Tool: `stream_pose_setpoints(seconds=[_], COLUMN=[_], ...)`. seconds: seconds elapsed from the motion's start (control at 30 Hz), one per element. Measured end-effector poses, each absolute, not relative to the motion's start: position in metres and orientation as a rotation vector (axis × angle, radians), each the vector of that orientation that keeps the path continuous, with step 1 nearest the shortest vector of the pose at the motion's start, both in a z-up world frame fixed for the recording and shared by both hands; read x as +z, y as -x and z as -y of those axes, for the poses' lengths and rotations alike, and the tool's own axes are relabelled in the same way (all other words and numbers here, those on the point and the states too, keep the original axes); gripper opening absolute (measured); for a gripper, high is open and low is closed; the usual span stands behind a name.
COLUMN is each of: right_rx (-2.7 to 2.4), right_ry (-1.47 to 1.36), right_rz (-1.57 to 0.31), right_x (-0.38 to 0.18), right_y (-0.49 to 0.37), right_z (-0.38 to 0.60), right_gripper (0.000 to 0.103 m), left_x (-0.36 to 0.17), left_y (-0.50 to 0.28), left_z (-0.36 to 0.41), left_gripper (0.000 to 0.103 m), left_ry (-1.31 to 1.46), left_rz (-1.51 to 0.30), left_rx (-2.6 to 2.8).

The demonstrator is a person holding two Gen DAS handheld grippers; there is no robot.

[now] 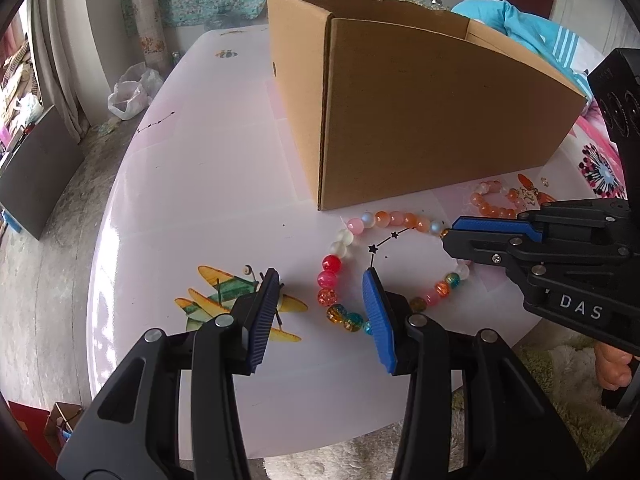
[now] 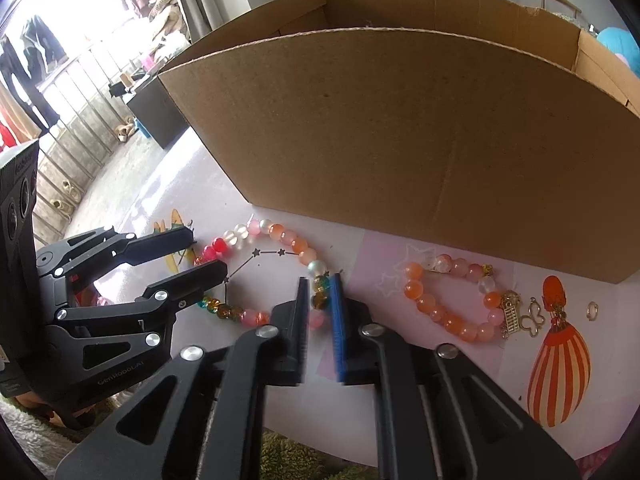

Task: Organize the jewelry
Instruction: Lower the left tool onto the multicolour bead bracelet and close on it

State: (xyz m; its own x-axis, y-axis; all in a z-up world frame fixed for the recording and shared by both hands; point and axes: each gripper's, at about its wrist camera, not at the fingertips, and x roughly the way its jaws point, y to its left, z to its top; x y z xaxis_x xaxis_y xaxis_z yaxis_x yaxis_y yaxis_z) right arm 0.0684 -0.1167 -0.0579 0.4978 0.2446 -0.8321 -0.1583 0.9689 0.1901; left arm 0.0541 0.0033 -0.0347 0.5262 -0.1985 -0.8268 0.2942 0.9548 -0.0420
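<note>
A long strand of mixed coloured beads (image 1: 396, 219) (image 2: 280, 234) lies in a loop on the white table (image 1: 200, 184), in front of a cardboard box (image 1: 420, 100) (image 2: 400, 140). My right gripper (image 2: 320, 286) (image 1: 447, 236) is shut on the strand's right side, with green and amber beads pinched between its pads. On the loop's left side, my left gripper (image 1: 320, 274) (image 2: 206, 253) stands open with the red beads between its fingertips. Its pads are apart from them. A smaller orange-pink bracelet (image 2: 448, 304) (image 1: 492, 200) with gold charms lies to the right.
A loose gold ring (image 2: 592, 310) lies right of the bracelet by a printed balloon picture (image 2: 558, 360). The open-topped box fills the table's far side. A shaggy rug (image 1: 560, 380) lies below the near edge. A hand (image 1: 612, 368) holds the right gripper.
</note>
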Motion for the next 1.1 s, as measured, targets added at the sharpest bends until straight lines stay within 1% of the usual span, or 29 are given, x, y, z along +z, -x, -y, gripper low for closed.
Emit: stream_pose_setpoints(seconds=[0.3,0.33,0.37,0.5,0.9,1.0,1.03,1.07,1.1], right_rx=[0.242,0.24,0.239,0.233,0.223,0.221,0.221,0.219,0.218], right_ry=[-0.102,-0.105,-0.107,-0.114,-0.107,-0.109,-0.111,-0.117,-0.123], right_rz=[-1.027,-1.027,-1.027,-1.023,-1.012,-1.009,-1.007,-1.004,-1.0], right_x=[-0.056,-0.056,-0.056,-0.057,-0.063,-0.064,-0.064,-0.065,-0.065], right_y=[-0.062,-0.062,-0.064,-0.066,-0.062,-0.06,-0.06,-0.06,-0.06], right_z=[0.116,0.117,0.119,0.123,0.12,0.119,0.119,0.119,0.119], right_gripper=[0.01,0.01,0.01,0.01,0.01,0.01,0.01,0.01,0.01], left_x=[-0.036,-0.036,-0.036,-0.036,-0.036,-0.036,-0.036,-0.036,-0.036], left_y=[-0.058,-0.057,-0.057,-0.059,-0.063,-0.062,-0.061,-0.061,-0.061], left_z=[0.006,0.005,0.006,0.007,0.006,0.007,0.007,0.008,0.009], left_gripper=[0.04,0.038,0.034,0.028,0.028,0.018,0.013,0.01,0.01], left_ry=[-0.136,-0.142,-0.147,-0.157,-0.17,-0.177,-0.18,-0.184,-0.188], left_rz=[-0.976,-0.975,-0.975,-0.974,-0.962,-0.947,-0.943,-0.939,-0.936], left_rx=[-0.293,-0.29,-0.287,-0.284,-0.304,-0.312,-0.316,-0.318,-0.318])
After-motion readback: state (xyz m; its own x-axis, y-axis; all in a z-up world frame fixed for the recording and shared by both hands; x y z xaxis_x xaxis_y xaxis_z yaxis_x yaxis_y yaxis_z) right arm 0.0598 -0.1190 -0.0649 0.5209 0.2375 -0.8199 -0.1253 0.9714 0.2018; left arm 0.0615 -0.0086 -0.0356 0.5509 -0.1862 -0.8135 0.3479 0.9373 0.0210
